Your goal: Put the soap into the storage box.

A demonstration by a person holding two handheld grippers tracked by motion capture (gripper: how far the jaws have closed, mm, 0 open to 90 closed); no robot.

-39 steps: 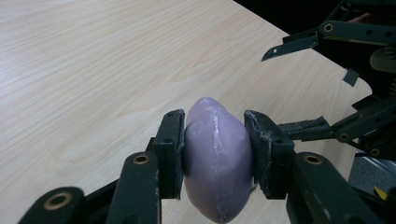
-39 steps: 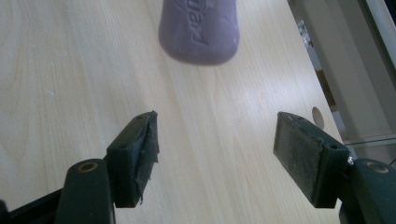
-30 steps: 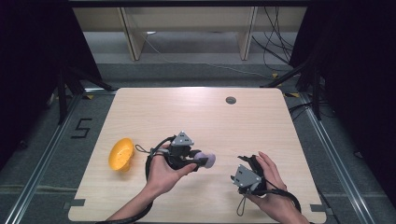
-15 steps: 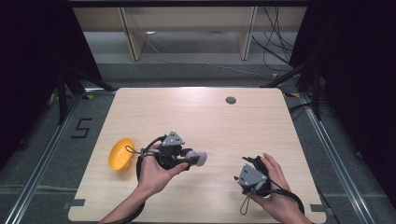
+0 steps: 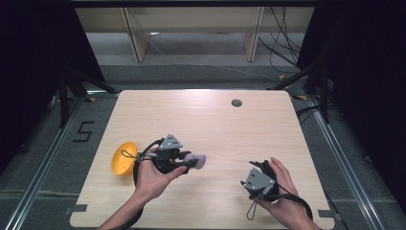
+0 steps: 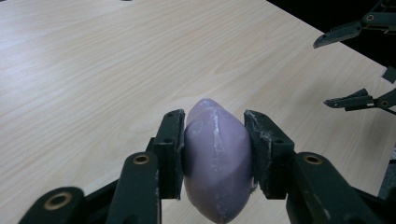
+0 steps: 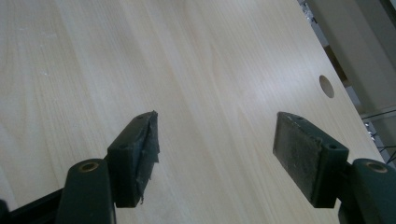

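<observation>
left tool: clamped on purple soap | right tool: jaws apart, nothing between

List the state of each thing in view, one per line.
left gripper: shut on the purple soap, held above the table
purple soap: clamped between both pads
right gripper: open, nothing between its pads
orange bowl: on the table's left edge, tilted

Yellow bowl partly hidden behind left hand.
</observation>
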